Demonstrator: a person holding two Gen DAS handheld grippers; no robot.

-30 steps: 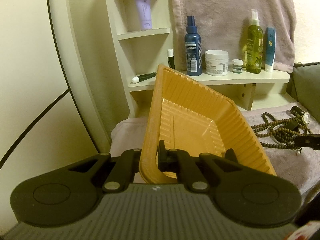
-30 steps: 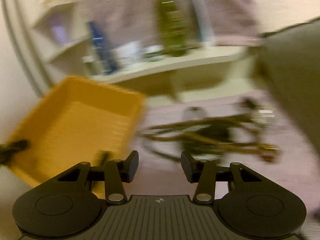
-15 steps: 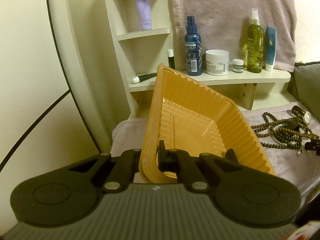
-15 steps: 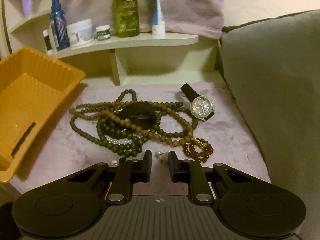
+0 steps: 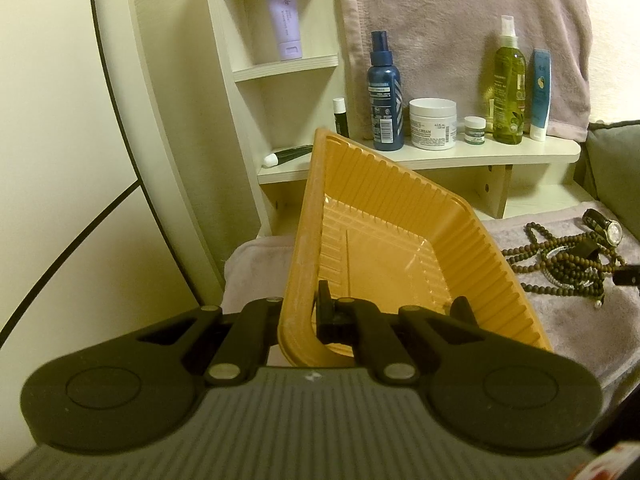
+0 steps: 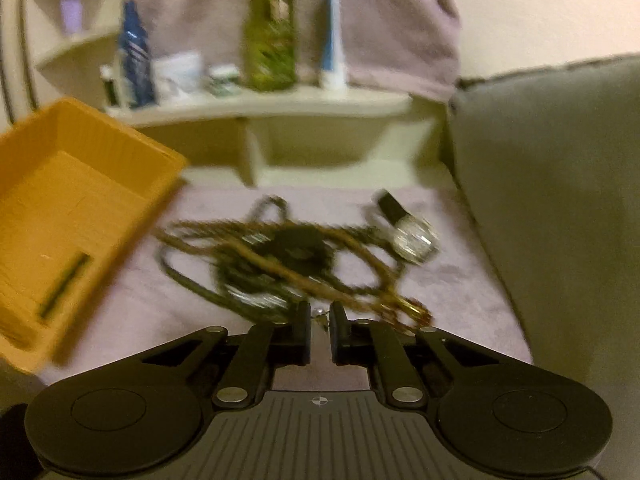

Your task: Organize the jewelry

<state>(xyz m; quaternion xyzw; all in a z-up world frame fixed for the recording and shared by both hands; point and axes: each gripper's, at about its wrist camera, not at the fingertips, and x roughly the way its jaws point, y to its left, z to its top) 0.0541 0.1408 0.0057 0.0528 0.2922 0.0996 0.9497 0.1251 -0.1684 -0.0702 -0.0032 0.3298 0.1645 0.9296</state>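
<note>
**Tray empty, first small piece being pinched**

On the mauve cloth point(image 5: 568, 320), beside the tilted orange tray point(image 5: 384, 240), nothing is sorted yet: I am looking into a bare tray floor, while the bead necklaces point(image 6: 280, 256) and the watch point(image 6: 408, 232) are lying tangled together toward the cloth's right side, near the grey cushion point(image 6: 552, 184). My left gripper point(image 5: 298, 316) is clamping the tray's near rim, holding it tipped up off the cloth's left end. My right gripper point(image 6: 320, 320) is hovering at the near edge of the heap, its jaws nearly together on a tiny shiny piece point(image 6: 320, 312); blur is keeping me from telling whether the pads are truly pressing it.

Compared with a second ago, my right gripper's jaws have just been closing from wide apart to this narrow gap, and the small piece is now sitting between them. My left hand is staying where it was, and the tray is keeping the same tilt. Everything is still waiting to go in.
</note>
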